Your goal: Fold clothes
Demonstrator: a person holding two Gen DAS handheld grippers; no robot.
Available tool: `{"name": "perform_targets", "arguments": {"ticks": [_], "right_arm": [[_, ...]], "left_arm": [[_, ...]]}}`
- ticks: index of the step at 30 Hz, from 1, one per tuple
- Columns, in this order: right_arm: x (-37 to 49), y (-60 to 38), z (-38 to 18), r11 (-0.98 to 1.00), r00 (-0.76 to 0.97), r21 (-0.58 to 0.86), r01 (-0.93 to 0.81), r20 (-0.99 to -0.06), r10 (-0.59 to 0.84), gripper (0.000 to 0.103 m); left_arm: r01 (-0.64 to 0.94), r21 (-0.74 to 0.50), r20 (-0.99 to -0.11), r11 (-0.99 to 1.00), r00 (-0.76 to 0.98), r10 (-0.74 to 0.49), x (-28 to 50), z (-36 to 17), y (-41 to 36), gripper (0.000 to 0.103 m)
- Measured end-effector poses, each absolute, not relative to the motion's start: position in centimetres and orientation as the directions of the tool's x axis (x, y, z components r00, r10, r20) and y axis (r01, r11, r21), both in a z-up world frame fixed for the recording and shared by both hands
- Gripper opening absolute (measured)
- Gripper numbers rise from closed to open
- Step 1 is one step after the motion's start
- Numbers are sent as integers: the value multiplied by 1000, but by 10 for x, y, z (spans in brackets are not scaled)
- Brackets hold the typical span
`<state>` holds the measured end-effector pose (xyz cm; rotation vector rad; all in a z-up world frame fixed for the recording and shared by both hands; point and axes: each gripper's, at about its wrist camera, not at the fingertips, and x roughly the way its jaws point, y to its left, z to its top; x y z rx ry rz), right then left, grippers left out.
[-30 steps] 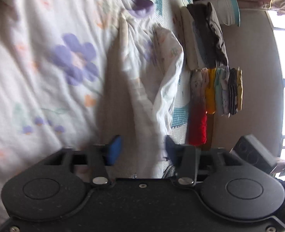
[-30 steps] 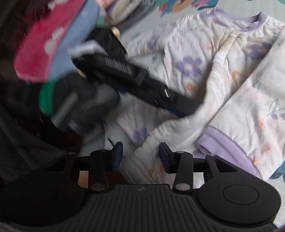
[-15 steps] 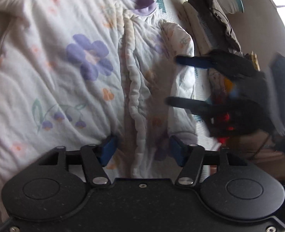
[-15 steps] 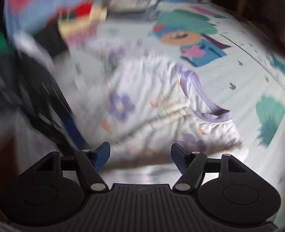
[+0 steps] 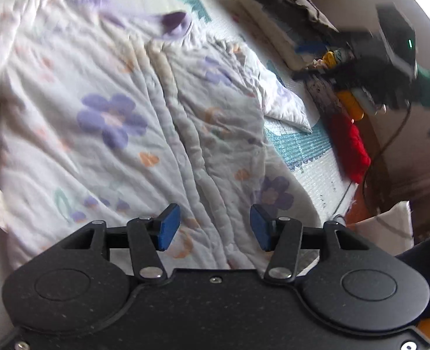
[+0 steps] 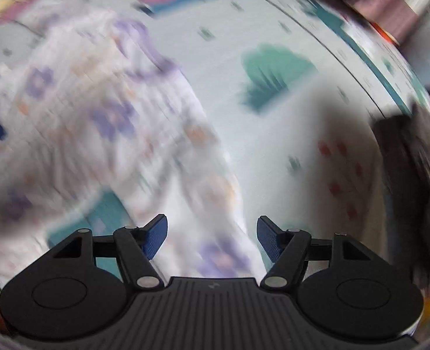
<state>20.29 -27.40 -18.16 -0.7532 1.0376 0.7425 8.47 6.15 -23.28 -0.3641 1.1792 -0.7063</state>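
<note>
A white quilted top [image 5: 133,134] with purple flowers and a purple collar [image 5: 174,23] lies spread on the play mat, with a raised ridge of fabric running down its middle. My left gripper [image 5: 215,227] hovers over its lower part. Its jaws are closing; the ridge shows between the blue pads, but they do not press on it. My right gripper [image 6: 213,239] is open and holds nothing, above the blurred garment [image 6: 98,122] and the mat [image 6: 273,160]. From the left wrist view the right gripper [image 5: 305,61] is a dark blur at the far right.
A stack of folded grey and white clothes [image 5: 285,23] sits at the mat's far right edge. Beside it stands a row of folded coloured pieces, one of them red [image 5: 350,145]. A thin cable [image 5: 390,145] hangs there. A dark shape [image 6: 404,175] stands to the right.
The fabric that stood between my left pads now lies flat, and the view has rolled and pulled back. My right gripper let go, widened and swung off to the right.
</note>
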Motion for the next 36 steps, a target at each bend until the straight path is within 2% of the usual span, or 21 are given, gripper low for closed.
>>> {"name": "perform_targets", "arguments": {"ticks": [2, 4, 5, 6, 9, 14, 16, 18, 22, 24, 25, 29, 32, 36], "right_arm": [[217, -243, -182, 461, 320, -174, -870, -911, 259, 66], [229, -214, -187, 397, 300, -148, -906, -885, 356, 55], [238, -195, -191, 371, 291, -140, -918, -874, 390, 46], [251, -173, -198, 358, 284, -133, -924, -867, 410, 41], [269, -142, -214, 306, 230, -97, -947, -869, 438, 41], [264, -122, -251, 159, 146, -90, -983, -911, 386, 40], [266, -124, -254, 140, 127, -75, -987, -904, 408, 40], [273, -127, -252, 132, 106, -56, -990, -905, 412, 47], [274, -129, -249, 47, 77, -64, -997, -913, 400, 47], [271, -130, -250, 20, 48, -43, -999, -915, 400, 32], [271, -131, -250, 20, 39, -34, -999, -913, 406, 31], [274, -138, -249, 17, 1, 7, -1000, -908, 419, 17], [279, -142, -244, 17, -31, 42, -999, -902, 431, 12], [274, -139, -245, -25, -6, -5, -1000, -904, 428, 13]], "left_arm": [[321, -579, -715, 749, 241, -656, 90, -231, 62, 52], [327, -559, -715, 762, 276, -643, 99, -229, 61, 46], [329, -551, -713, 767, 292, -637, 104, -228, 62, 46], [334, -546, -709, 769, 304, -636, 109, -227, 63, 45], [361, -507, -706, 783, 347, -617, 126, -223, 65, 45], [368, -492, -703, 789, 366, -610, 148, -223, 71, 45], [374, -491, -704, 787, 361, -611, 153, -225, 71, 45], [379, -491, -708, 784, 351, -613, 156, -227, 72, 45], [392, -482, -715, 784, 341, -610, 162, -230, 74, 45], [407, -470, -713, 783, 348, -609, 168, -228, 75, 45], [414, -464, -713, 783, 351, -608, 171, -227, 75, 45], [450, -430, -712, 782, 364, -601, 185, -223, 74, 45], [484, -389, -723, 784, 368, -585, 193, -224, 68, 45], [501, -382, -724, 777, 360, -588, 200, -226, 63, 45]]}}
